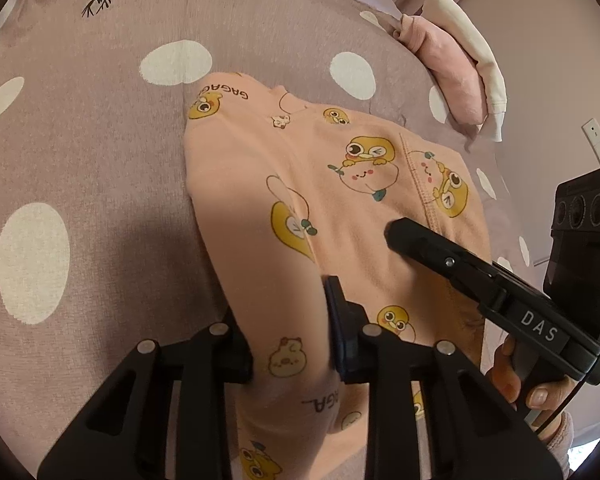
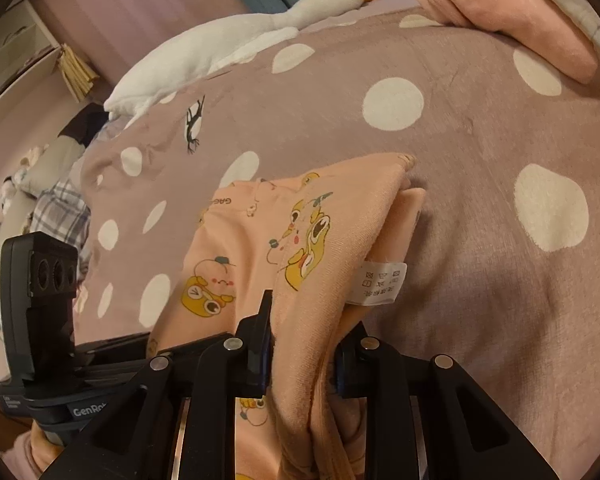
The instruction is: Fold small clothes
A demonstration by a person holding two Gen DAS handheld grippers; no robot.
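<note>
2 tools (image 1: 292, 320) (image 2: 300, 344) pinch soft peach garment (image 1: 340, 208) on fleecy dotted blanket (image 1: 80, 120).

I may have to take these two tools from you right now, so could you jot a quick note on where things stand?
Left tool: shut on the peach garment at its near edge.
Right tool: shut on the same garment, near its care label.
Garment lies on the spotted blanket, partly folded.
Folded pink clothes sit at the far edge.
Left: finish this fold, then lay it flat.
</note>
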